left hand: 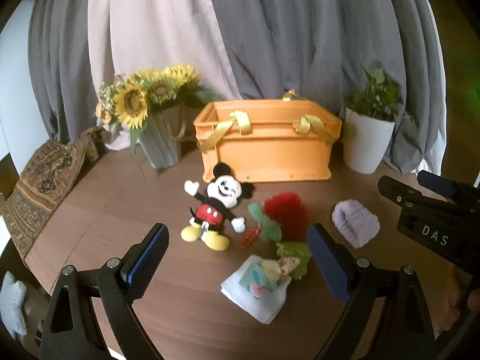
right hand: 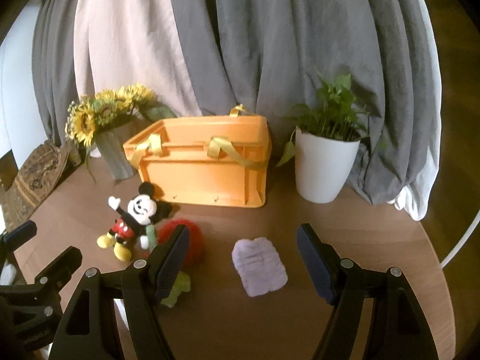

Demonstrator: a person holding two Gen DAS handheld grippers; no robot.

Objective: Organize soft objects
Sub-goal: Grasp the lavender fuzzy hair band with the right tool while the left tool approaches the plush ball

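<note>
A: Sunflowers (left hand: pixel 141 96) stand far left on the table (left hand: pixel 120 198); next come the mouse plush (left hand: pixel 214 207), the red fuzzy toy (left hand: pixel 285 210) with its green parts, the folded cloth (left hand: pixel 258 288), then the lilac knitted piece (right hand: pixel 259 265). Behind them sits the orange crate (left hand: pixel 267 144), empty as far as I can see.

B: And the grippers?

A: The left gripper (left hand: pixel 237 258) is spread wide above the cloth, holding nothing. The right gripper (right hand: pixel 243 258) is spread over the lilac piece, also empty.

B: Risks?

A: Probably a finger snagging the red toy's fluff and dragging it, or limp knit slipping from a shallow pinch.
</note>
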